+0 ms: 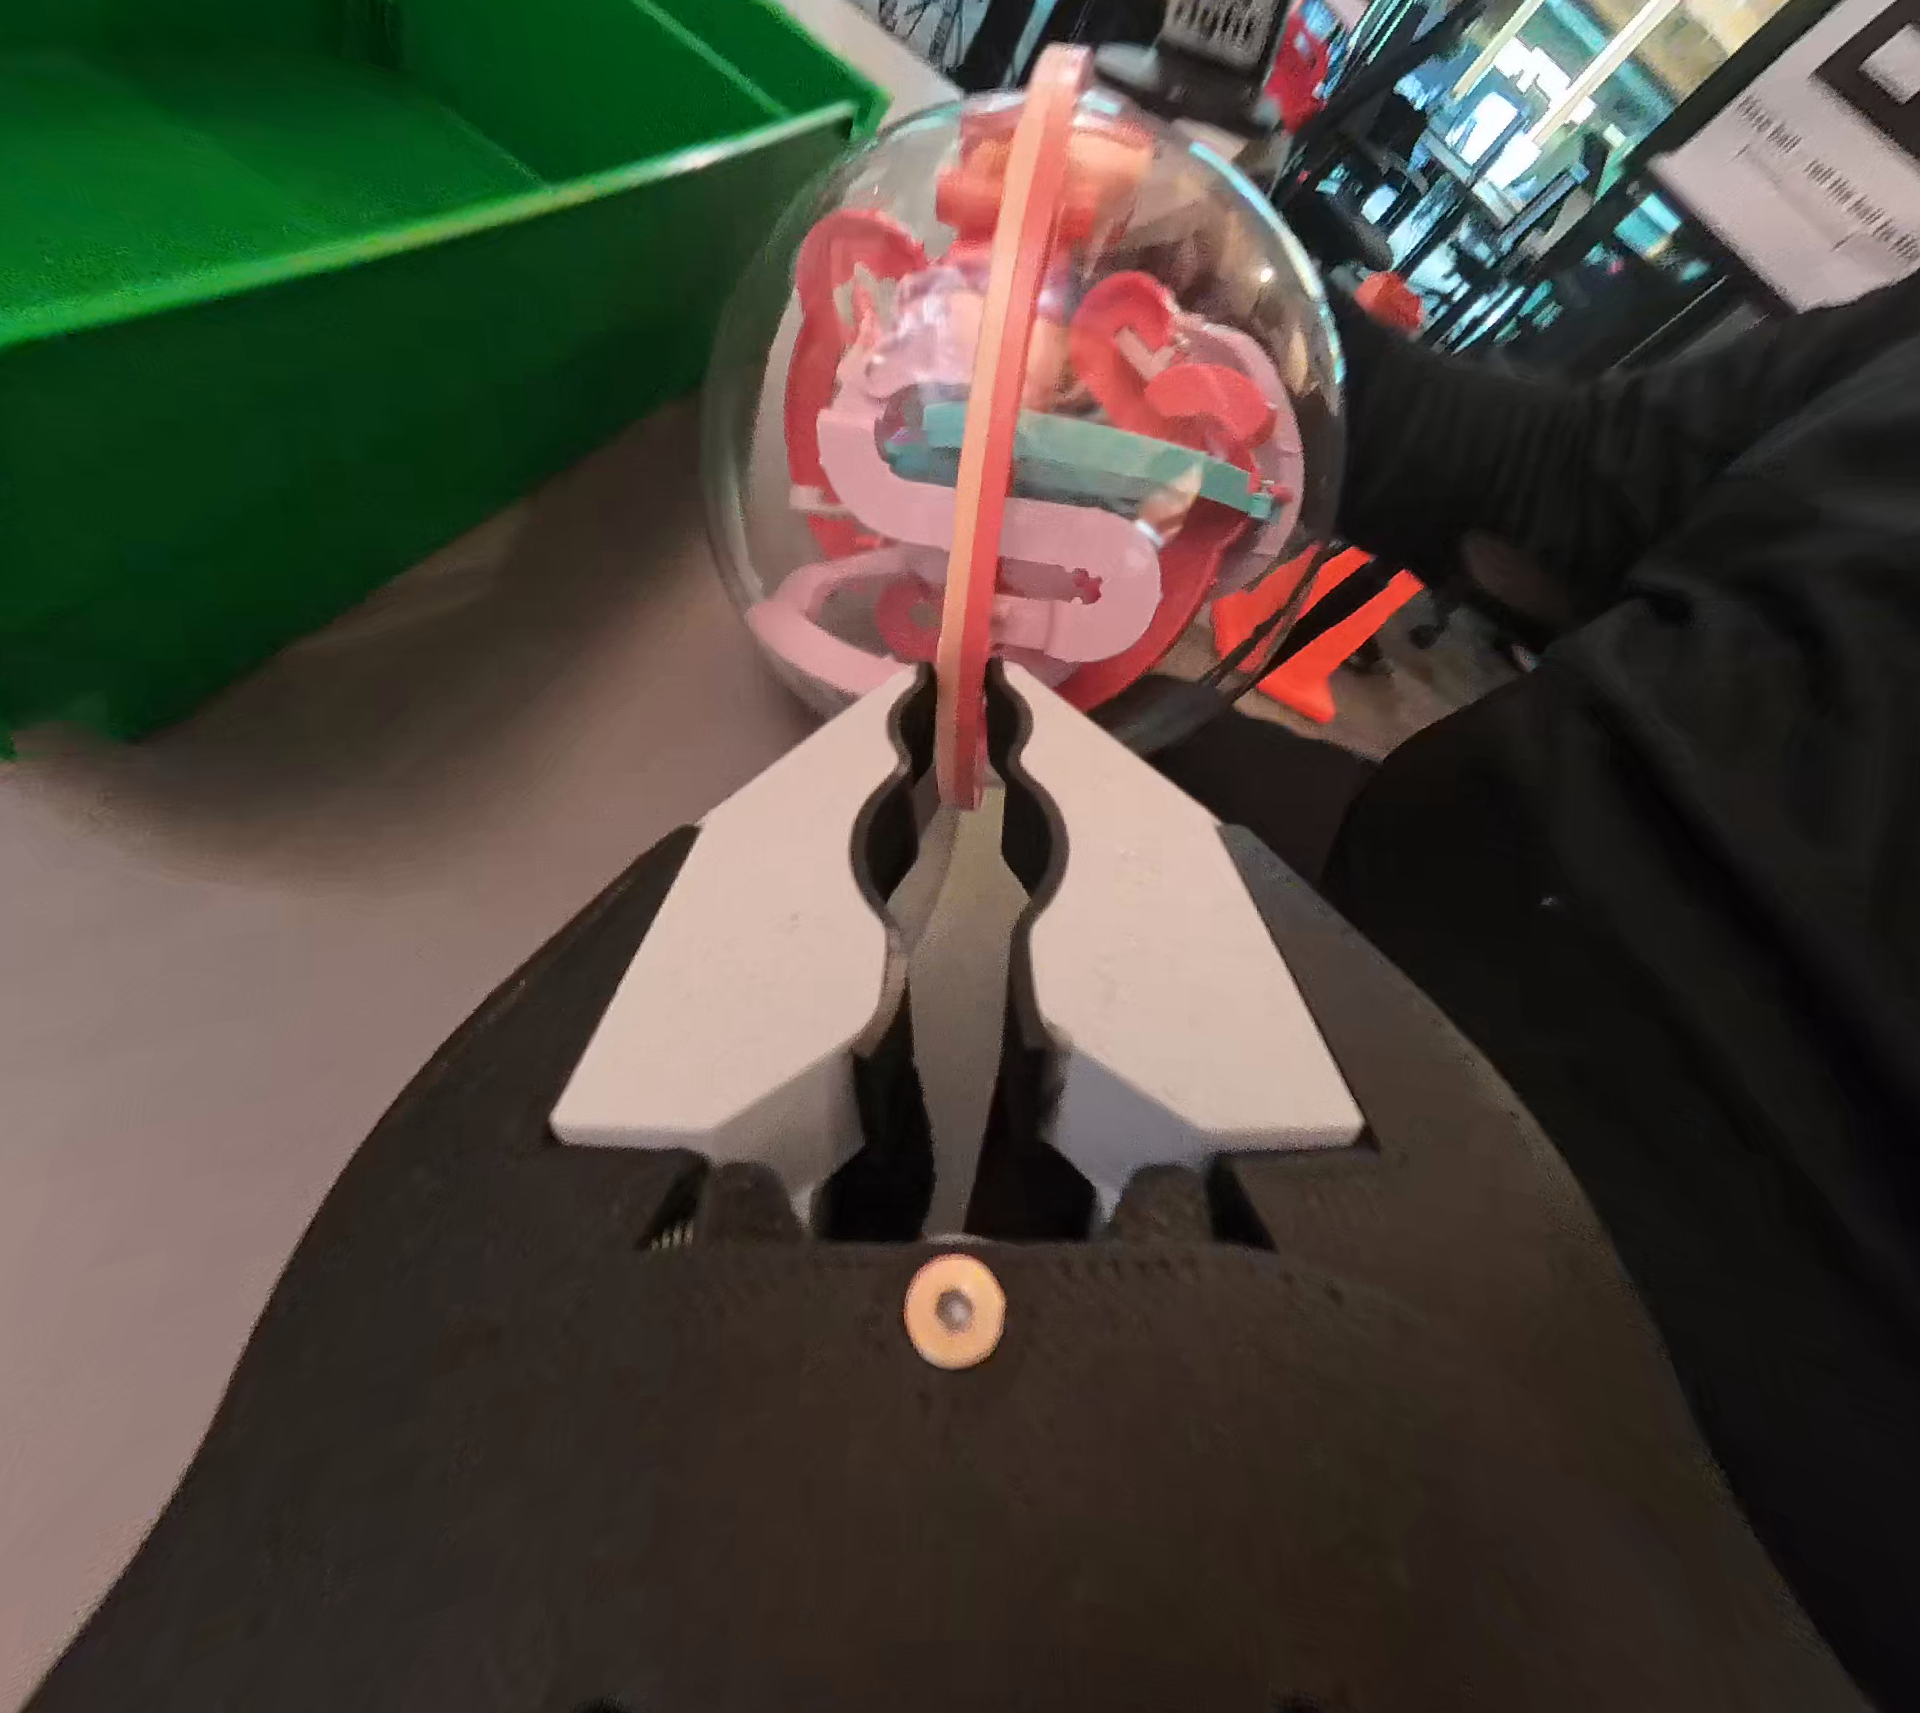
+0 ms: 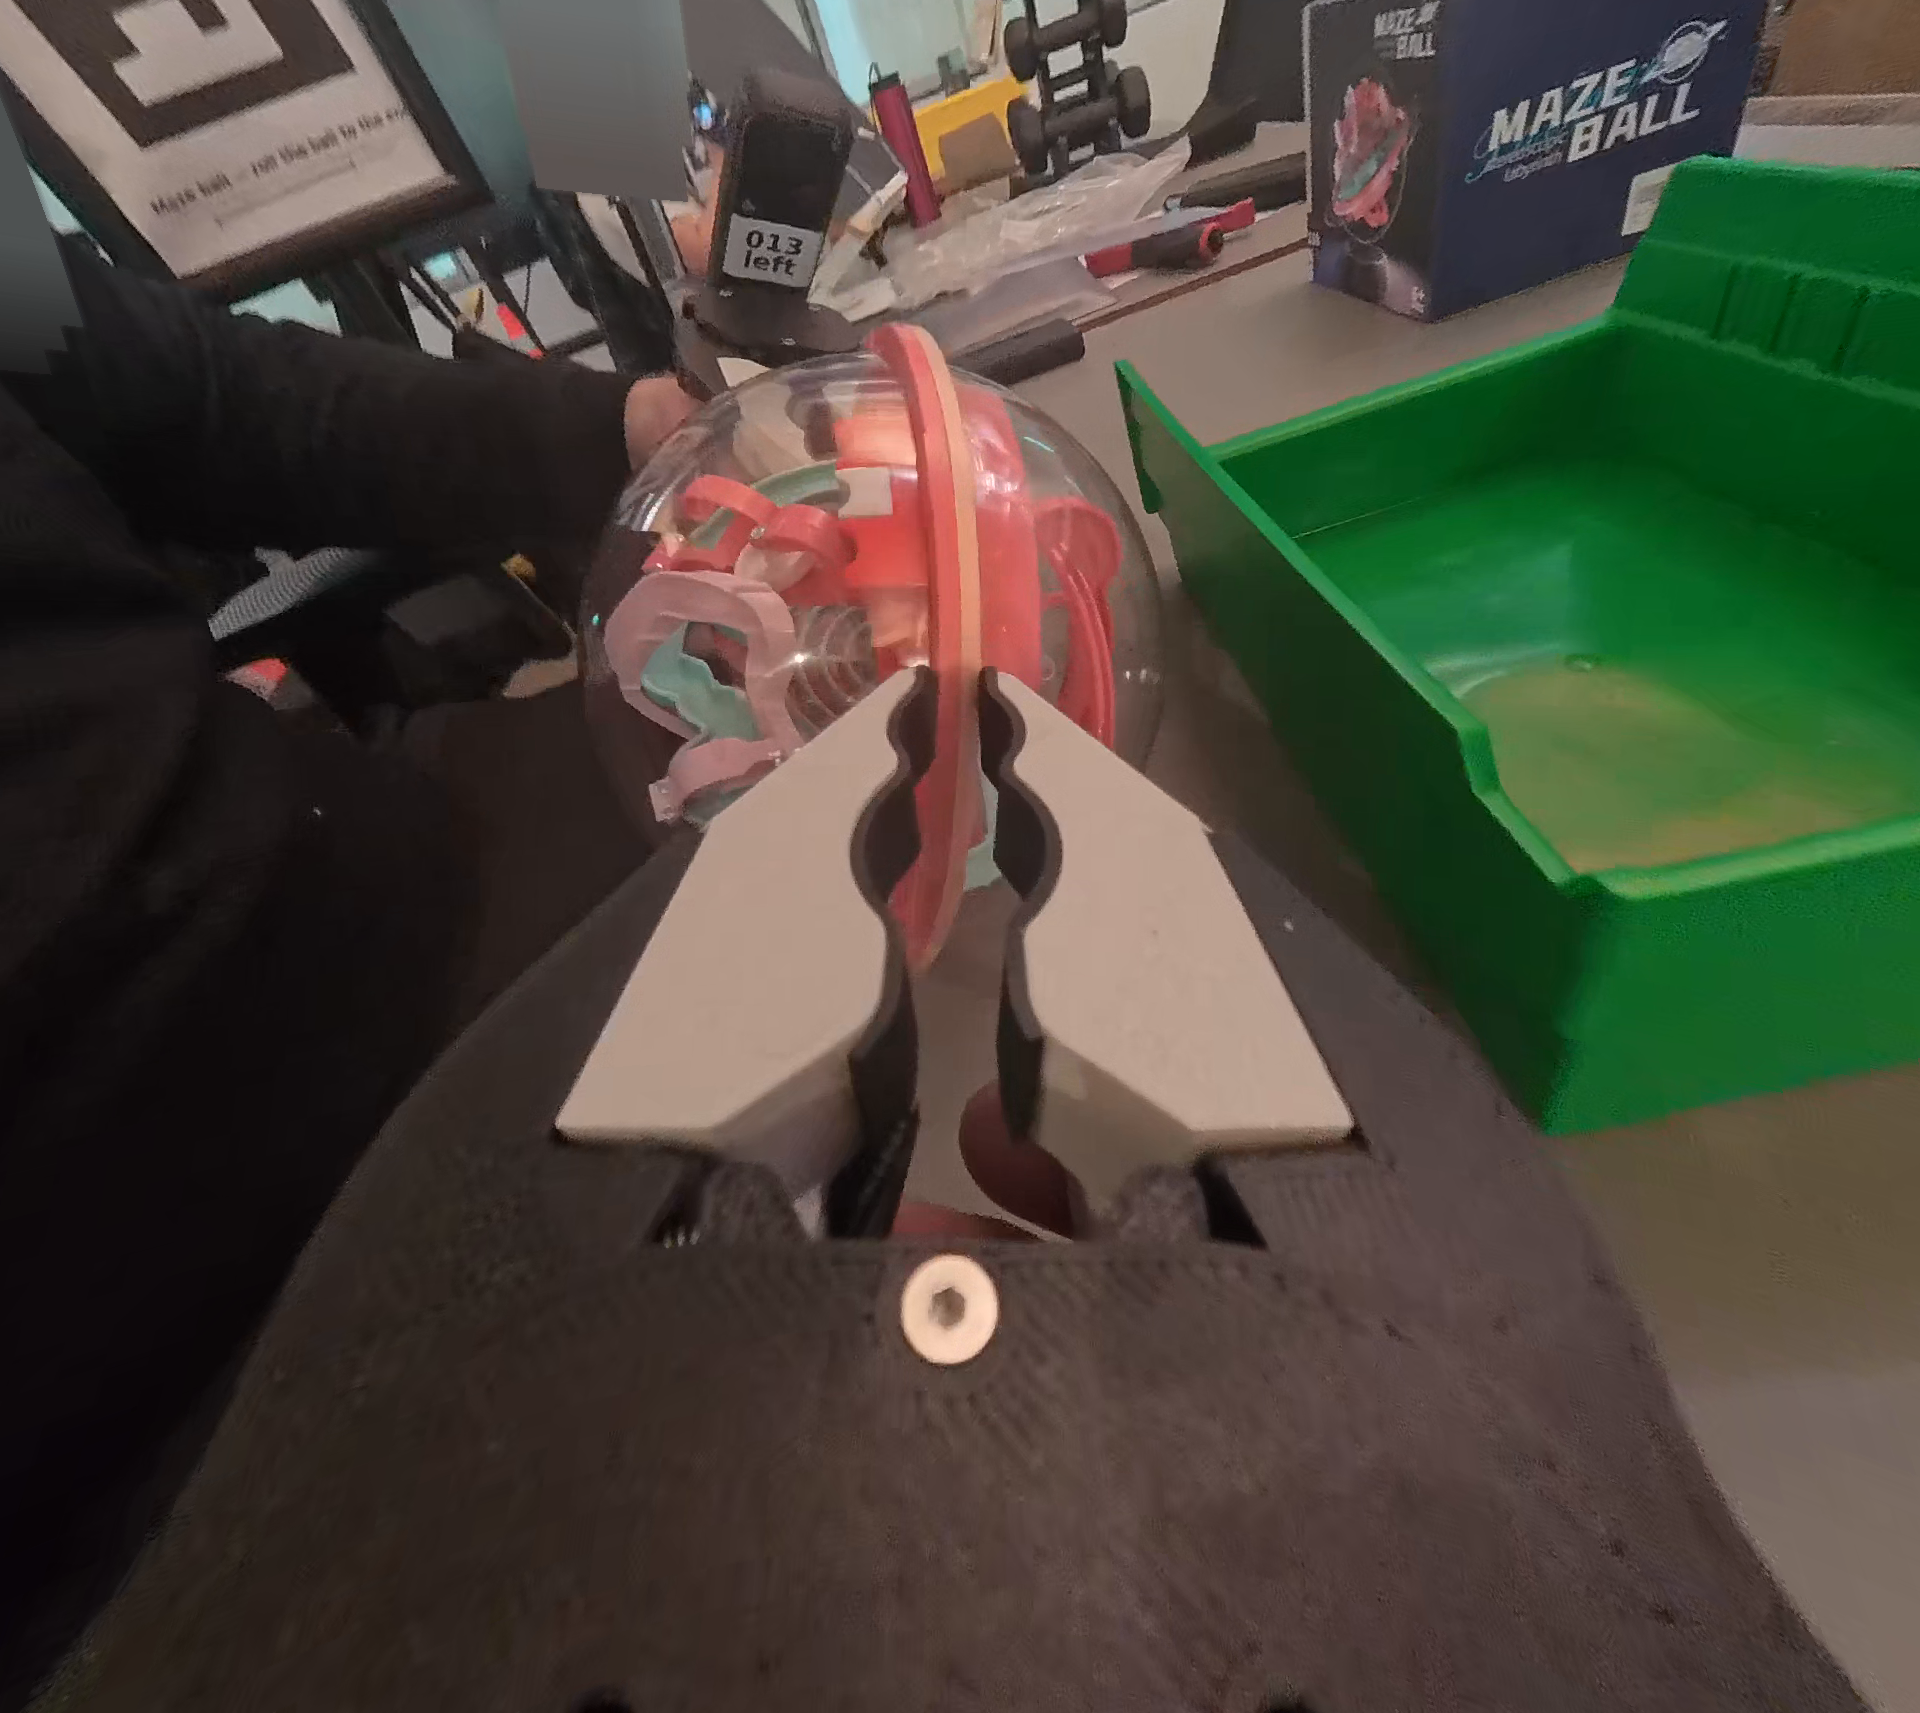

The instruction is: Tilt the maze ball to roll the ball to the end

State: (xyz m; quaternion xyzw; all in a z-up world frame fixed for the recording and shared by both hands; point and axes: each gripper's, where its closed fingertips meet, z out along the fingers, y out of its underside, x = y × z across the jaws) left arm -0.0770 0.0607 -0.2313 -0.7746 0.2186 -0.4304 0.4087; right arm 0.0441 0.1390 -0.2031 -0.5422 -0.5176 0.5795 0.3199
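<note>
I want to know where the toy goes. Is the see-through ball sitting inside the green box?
No. The see-through ball is outside the green box, next to its wall, with both grippers pinching its red ring.

Green bin [image 2: 1558, 728] on grey table [image 1: 312, 936]; blue box [image 2: 1538, 136] behind.

Printed writing stands on a dark blue box [image 2: 1538, 136] on the counter [image 2: 1195, 313], on a white label on the far black claw [image 2: 774, 250], and beneath a black-and-white marker pattern on a framed sign [image 2: 208, 53]; a white sheet [image 1: 1808, 198] carries blurred lines.
</note>
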